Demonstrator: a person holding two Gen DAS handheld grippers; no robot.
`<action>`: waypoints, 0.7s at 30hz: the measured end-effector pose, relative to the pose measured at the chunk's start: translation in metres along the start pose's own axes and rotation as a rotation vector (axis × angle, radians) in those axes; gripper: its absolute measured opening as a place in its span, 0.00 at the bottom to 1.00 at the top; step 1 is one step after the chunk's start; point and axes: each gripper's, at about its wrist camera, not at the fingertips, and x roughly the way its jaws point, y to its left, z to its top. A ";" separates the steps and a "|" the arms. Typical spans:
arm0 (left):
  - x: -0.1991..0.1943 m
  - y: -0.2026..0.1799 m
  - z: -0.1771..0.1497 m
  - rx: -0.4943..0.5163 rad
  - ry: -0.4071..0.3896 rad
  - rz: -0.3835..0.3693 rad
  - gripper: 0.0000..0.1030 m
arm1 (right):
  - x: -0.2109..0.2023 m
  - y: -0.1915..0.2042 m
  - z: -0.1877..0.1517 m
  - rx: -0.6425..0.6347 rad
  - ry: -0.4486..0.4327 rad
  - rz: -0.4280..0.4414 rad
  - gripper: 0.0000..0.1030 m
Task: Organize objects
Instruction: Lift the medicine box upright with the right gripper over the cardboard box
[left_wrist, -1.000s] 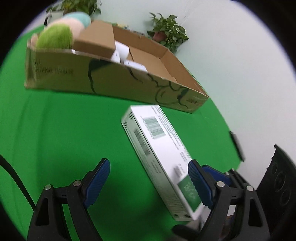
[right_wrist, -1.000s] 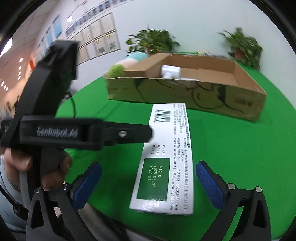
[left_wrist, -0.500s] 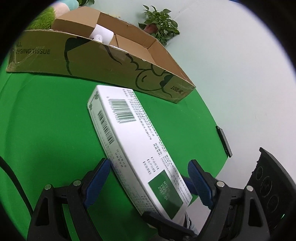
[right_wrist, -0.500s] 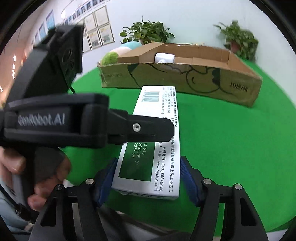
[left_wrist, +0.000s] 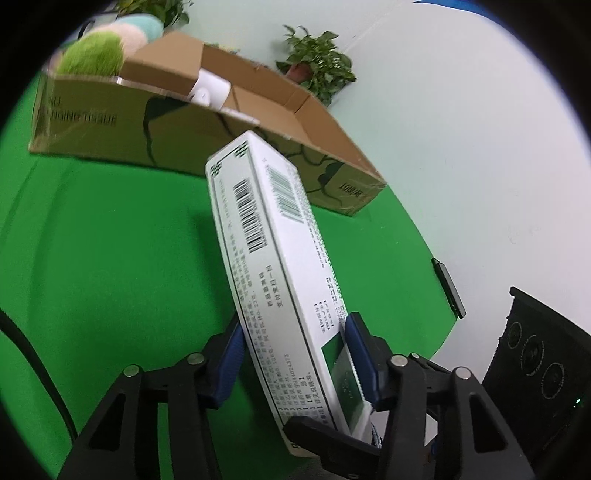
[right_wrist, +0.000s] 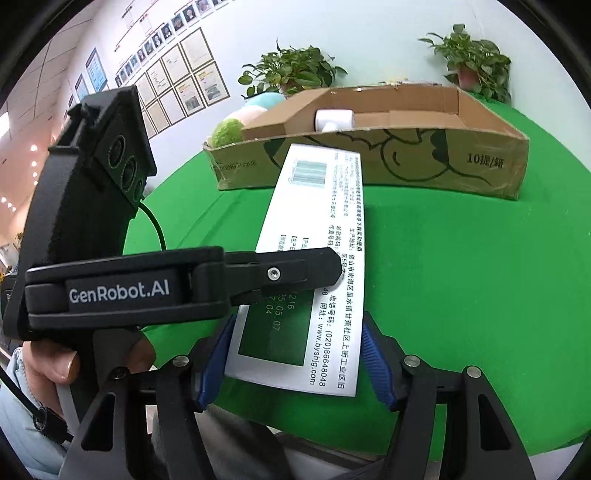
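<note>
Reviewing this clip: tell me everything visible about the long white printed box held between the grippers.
The white box is a long, slim carton, seemingly cardboard, with barcodes, small text and a green panel at its near end. It is closed and looks undamaged. It tilts, far end raised toward the cardboard tray above the green table. The left gripper, its jaws closing, pinches the near end's faces; the right gripper clamps its edges.

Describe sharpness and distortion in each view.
Left wrist view: strong fisheye bending, the white box slightly motion-blurred, cardboard carton lettering soft. Right wrist view: sharper, box print readable, barcode smeared, black vignette corners in both.
</note>
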 end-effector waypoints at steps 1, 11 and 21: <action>-0.005 -0.003 0.001 0.010 -0.010 -0.004 0.48 | -0.002 0.002 0.000 -0.004 -0.009 0.000 0.60; -0.039 -0.051 0.042 0.161 -0.132 0.008 0.45 | -0.033 0.008 0.040 -0.058 -0.190 -0.043 0.58; -0.048 -0.103 0.108 0.325 -0.214 -0.025 0.44 | -0.059 -0.009 0.115 -0.073 -0.347 -0.121 0.57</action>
